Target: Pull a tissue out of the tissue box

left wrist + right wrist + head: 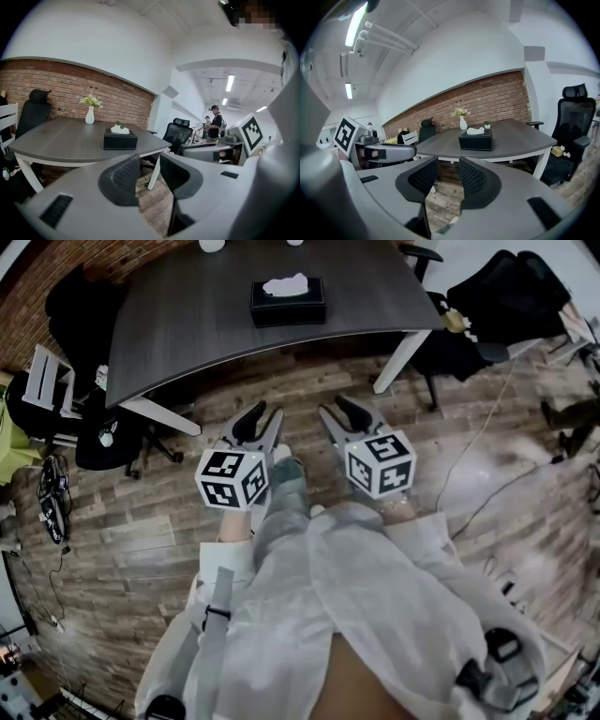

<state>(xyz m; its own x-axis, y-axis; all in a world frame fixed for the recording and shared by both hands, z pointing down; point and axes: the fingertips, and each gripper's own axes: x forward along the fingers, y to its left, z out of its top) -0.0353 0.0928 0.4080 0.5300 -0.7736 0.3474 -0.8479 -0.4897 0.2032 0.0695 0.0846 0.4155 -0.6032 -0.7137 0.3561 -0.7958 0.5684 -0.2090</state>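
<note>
1. The tissue box sits on the dark grey worktop, near its middle. It is ahead of both grippers and well apart from them.
2. The left gripper and the right gripper are held side by side over the wooden floor. They are short of the worktop's near edge, and both point toward the box.
3. Each gripper's jaws stand apart and hold nothing (only floorboards show through the gaps).
4. The box is black, low and rectangular, with a white tissue bunched up out of its top opening.
5. A white vase with flowers stands on the worktop beyond the box.
</note>
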